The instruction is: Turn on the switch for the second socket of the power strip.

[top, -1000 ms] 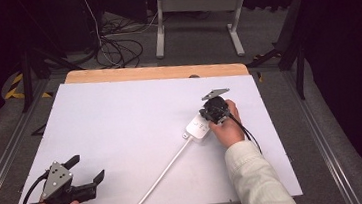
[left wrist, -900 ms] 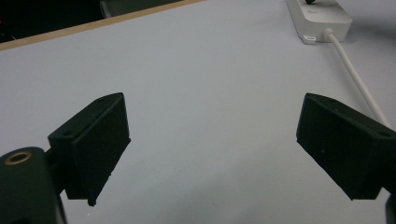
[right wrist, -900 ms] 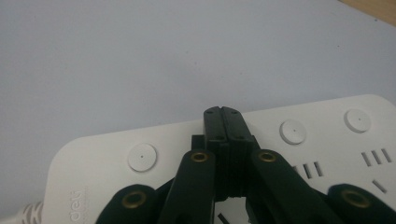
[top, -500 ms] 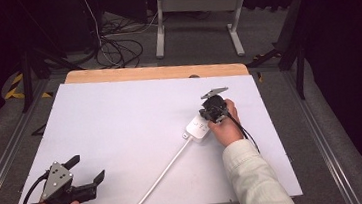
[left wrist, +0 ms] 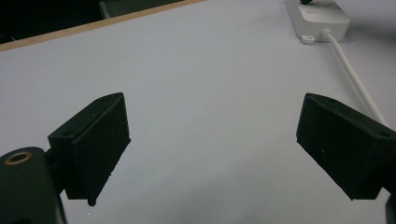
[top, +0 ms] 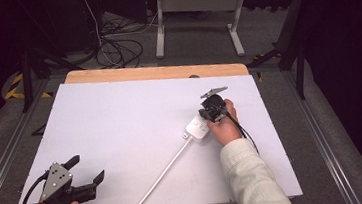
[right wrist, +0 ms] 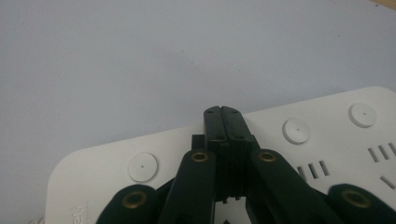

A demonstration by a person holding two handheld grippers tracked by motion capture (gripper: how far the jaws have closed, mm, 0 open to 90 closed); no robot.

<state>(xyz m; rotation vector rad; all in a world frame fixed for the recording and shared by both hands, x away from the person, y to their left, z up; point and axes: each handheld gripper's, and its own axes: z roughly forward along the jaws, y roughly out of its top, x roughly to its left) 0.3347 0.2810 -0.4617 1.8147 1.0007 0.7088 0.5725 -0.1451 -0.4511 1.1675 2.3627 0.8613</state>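
Note:
A white power strip (top: 197, 128) lies on the right half of the white tabletop (top: 120, 113), and its white cable (top: 161, 176) runs to the front edge. My right gripper (top: 204, 116) sits over the strip's far end, held by a hand in a pale sleeve. In the right gripper view its jaws (right wrist: 222, 112) are pressed together above the strip's face (right wrist: 327, 140), between round buttons and socket slots; I see nothing clamped between them. My left gripper (top: 89, 167) rests at the front left corner, open, with bare table between its jaws (left wrist: 212, 140). The strip (left wrist: 317, 18) and cable (left wrist: 355, 79) appear far off there.
A wooden strip (top: 156, 73) borders the table's far edge. Behind it on the floor stand a metal frame (top: 195, 10) and tangled black cables (top: 113, 43). Metal rails (top: 3, 159) run along both sides of the table.

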